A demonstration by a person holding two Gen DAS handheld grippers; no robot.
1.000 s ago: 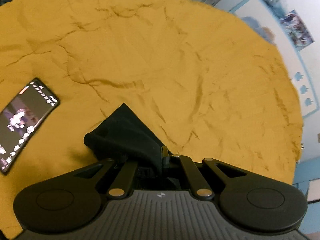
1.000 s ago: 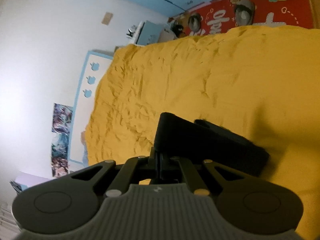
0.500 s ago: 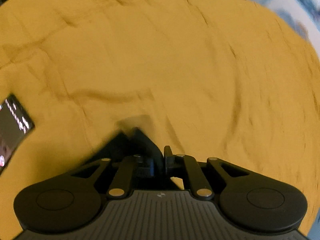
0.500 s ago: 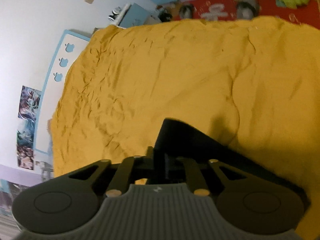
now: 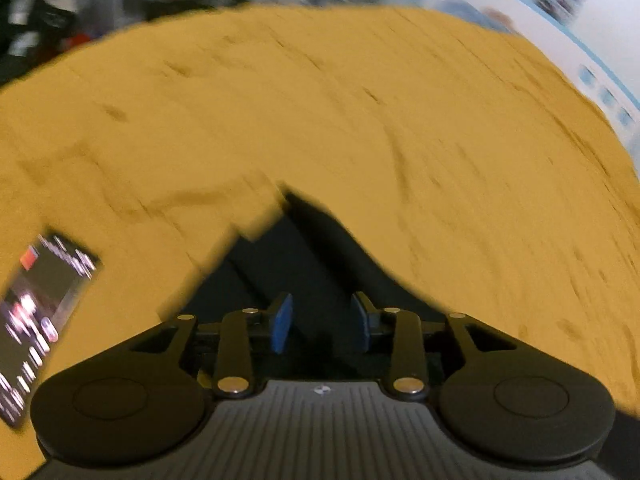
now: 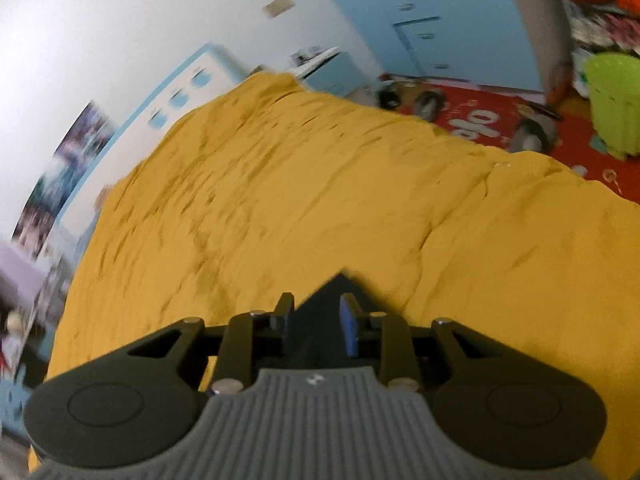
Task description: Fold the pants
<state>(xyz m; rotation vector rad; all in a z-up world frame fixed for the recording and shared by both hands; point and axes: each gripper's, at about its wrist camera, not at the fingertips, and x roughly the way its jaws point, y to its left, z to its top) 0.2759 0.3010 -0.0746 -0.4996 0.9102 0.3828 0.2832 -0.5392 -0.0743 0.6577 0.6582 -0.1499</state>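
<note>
- Mustard-yellow bed cover (image 5: 360, 128) fills pretty much the whole left wrist view, wrinkled and smeared by motion blur, with a blurry strip of room and wall behind it.
- Left wrist view: the left gripper (image 5: 322, 322) has its 2 fingers spread, blue pads (image 5: 281, 322) facing each other with a clear gap. They've just been opening. The black pants (image 5: 296, 256) lie on the bed right in front of and under the fingers, a dark wedge running up to a point, and the cloth shows through the gap, but the pads aren't squeezing it.
- Same view, far left: a phone (image 5: 38, 320) with its screen lit sits on the cover, well apart from the pants.
- Right wrist view: same yellow cover (image 6: 300, 184), with a white wall, a light blue headboard (image 6: 180, 92) and blue cabinets (image 6: 432, 20) behind. Past the far edge of the bed there's a red floor mat (image 6: 492, 120) and a lime green bin (image 6: 614, 96).
- Right gripper (image 6: 316, 322): 2 fingers parted too, also just been opening. A black corner of the pants (image 6: 338, 286) pokes up between them, lying on the bed, not pinched as far as I can see.
</note>
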